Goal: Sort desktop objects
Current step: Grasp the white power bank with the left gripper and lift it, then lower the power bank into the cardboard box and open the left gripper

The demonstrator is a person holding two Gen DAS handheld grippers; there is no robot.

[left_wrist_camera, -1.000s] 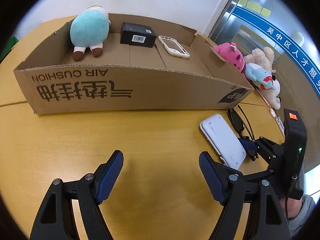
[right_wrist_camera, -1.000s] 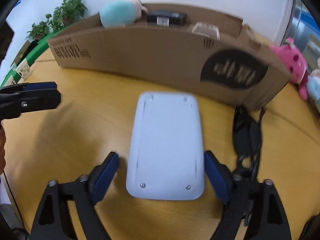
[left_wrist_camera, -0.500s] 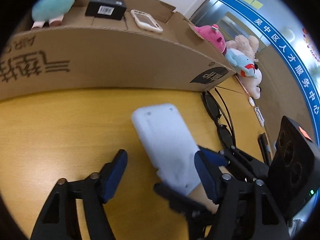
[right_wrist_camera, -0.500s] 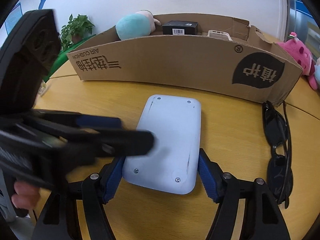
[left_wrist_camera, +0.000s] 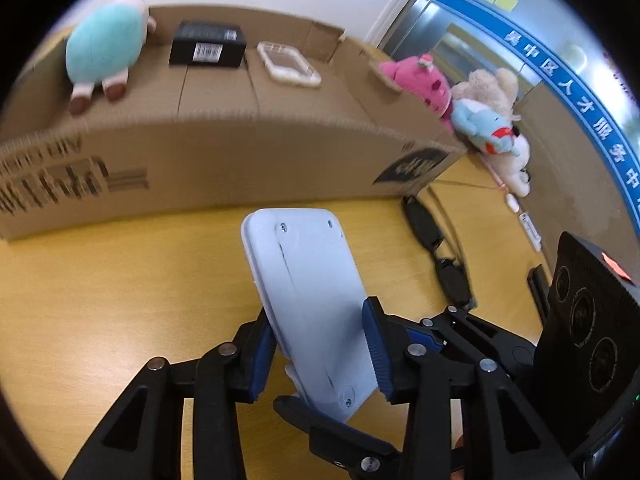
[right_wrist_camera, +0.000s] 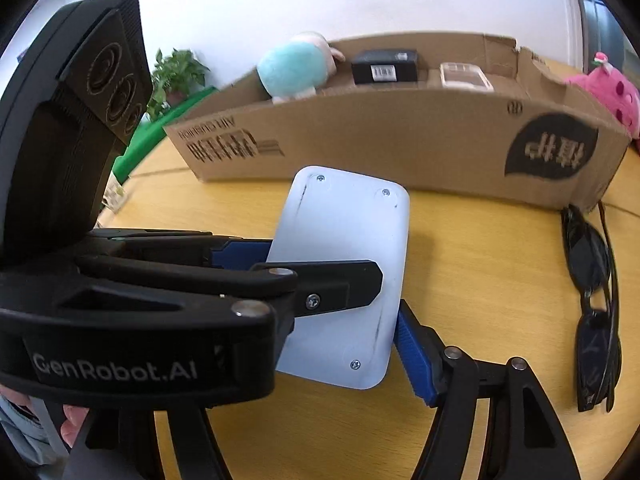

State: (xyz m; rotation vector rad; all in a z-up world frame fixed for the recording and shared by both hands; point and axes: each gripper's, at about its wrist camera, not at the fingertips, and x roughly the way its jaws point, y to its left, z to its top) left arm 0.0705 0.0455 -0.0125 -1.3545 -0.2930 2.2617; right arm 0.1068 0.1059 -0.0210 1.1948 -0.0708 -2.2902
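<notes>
White device [left_wrist_camera: 316, 304] clamped by left gripper [left_wrist_camera: 320, 350] (tilted).

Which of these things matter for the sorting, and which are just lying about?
In the job:
white device
cardboard box
left gripper
right gripper
sunglasses

Lying about:
potted plant
glass door

Bright, even light — blurred fisheye edges

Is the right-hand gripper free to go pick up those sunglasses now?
Probably not yet. The path to the sunglasses looks clear, but the right gripper seems to be busy holding the white device, also held by the left gripper.
</notes>
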